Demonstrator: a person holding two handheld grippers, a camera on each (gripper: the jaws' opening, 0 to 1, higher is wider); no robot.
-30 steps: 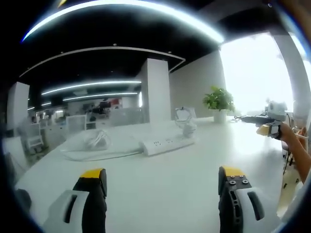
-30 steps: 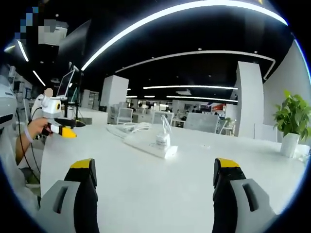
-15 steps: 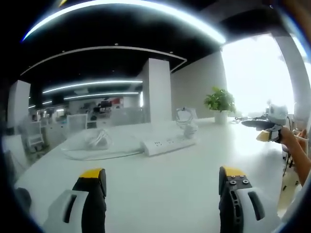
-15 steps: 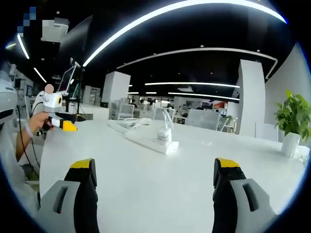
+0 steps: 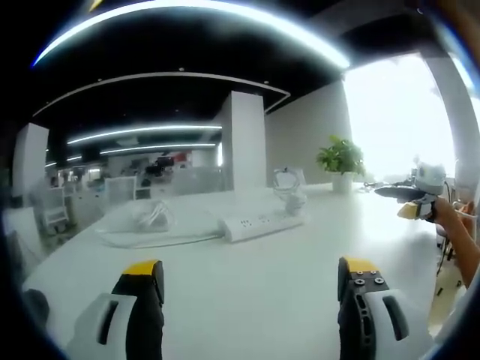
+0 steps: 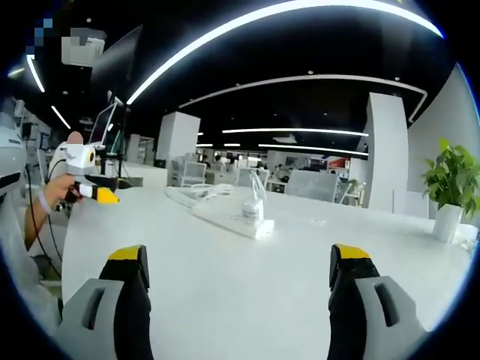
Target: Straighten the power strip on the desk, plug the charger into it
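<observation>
A white power strip [image 5: 259, 223] lies at a slant in the middle of the white desk [image 5: 247, 285], its sockets facing up. At its right end stands a white charger [image 5: 288, 196] with a looped cable. The right gripper view shows the same power strip [image 6: 225, 220] end-on, with the charger [image 6: 252, 211] upright on it. My left gripper [image 5: 251, 281] is open and empty, well short of the strip. My right gripper [image 6: 236, 266] is open and empty too, held above bare desk. In the left gripper view the right gripper [image 5: 409, 197] comes in from the right, held in a hand.
A coiled white cable [image 5: 146, 219] lies left of the strip. A potted plant [image 5: 339, 159] stands at the desk's far side, and the plant [image 6: 450, 187] shows at the right in the right gripper view. The left gripper [image 6: 90, 187] comes in at the left there, by a monitor [image 6: 105, 131].
Both views have shifted only slightly with the hands. The power strip and charger lie as before, and both grippers stay open.
</observation>
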